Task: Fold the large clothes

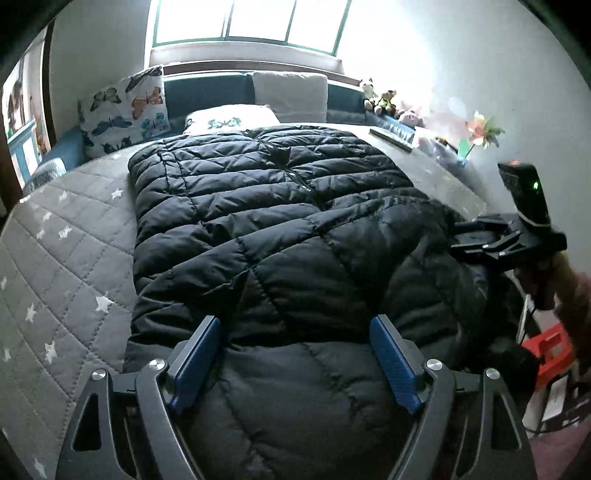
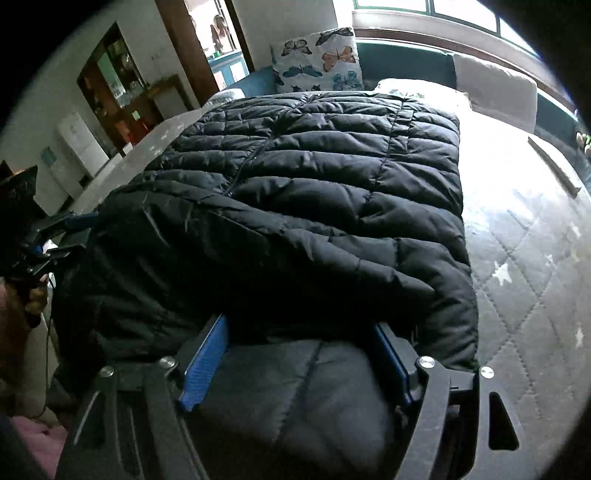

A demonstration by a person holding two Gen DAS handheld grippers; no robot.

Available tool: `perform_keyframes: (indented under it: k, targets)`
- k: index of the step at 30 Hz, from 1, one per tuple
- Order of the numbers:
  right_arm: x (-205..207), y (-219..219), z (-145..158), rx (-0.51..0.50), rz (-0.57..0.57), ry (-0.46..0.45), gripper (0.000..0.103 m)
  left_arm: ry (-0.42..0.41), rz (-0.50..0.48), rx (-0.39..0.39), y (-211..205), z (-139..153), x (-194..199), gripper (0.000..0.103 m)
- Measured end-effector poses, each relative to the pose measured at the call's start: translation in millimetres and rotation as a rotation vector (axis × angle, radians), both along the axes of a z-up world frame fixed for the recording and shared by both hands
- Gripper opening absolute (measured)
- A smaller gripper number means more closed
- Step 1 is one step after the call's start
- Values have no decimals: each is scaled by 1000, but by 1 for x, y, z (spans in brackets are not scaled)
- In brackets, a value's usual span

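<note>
In the left wrist view, the grey quilted bedcover with white stars (image 1: 62, 266) fills the left side of the frame, and a butterfly-print pillow (image 1: 125, 110) leans in the upper left against the dark headboard cushions below the bright window (image 1: 251, 22). The black puffer jacket (image 1: 258, 206) lies spread across the middle of the bed, running from the near edge at the bottom of the frame toward the pillows at the top, with one part folded over itself at centre right. The left gripper (image 1: 297, 354) sits at the bottom centre, its blue pads (image 1: 197, 358) wide apart over the jacket's near end, the padded cloth bulging between them without either pad visibly pressing it. At the right edge the right gripper (image 1: 491, 240) is seen from the side with a hand (image 1: 565, 280) behind it; from here its fingers cannot be read. In the right wrist view, the left gripper (image 2: 55, 229) appears small at the far left edge beside the jacket (image 2: 314, 192), which fills the centre. At bottom centre the right gripper (image 2: 301, 362) has its blue pads (image 2: 205, 365) apart astride the jacket's near fold, and the starred bedcover (image 2: 524, 258) lies bright at the right.
</note>
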State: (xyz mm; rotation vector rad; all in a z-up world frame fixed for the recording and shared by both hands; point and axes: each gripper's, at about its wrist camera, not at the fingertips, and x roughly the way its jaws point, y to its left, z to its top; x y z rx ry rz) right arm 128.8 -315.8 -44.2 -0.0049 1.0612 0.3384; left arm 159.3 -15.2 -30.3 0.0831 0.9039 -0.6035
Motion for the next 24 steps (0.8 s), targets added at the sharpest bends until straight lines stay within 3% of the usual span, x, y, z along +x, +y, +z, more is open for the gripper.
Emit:
perform_keyframes:
  k: [3,8,14,20,24]
  targets:
    - [1,7,1,-59,29,-1,82,-5,-2,17,-2,8,-3,87]
    - [2,6,9,-74,29,5,82,-6,25,-8,11,25,-14,87]
    - [-40,8,47,-111,17,-104,82,-47,-99,24,12,42,-75,87]
    - [-88,19,53,-232,98,-134,82,56,-224,15,-14,35,-134,87]
    - [-119,34,38,-307,209,-121,82,211,-262,2,-34,11,-156,87]
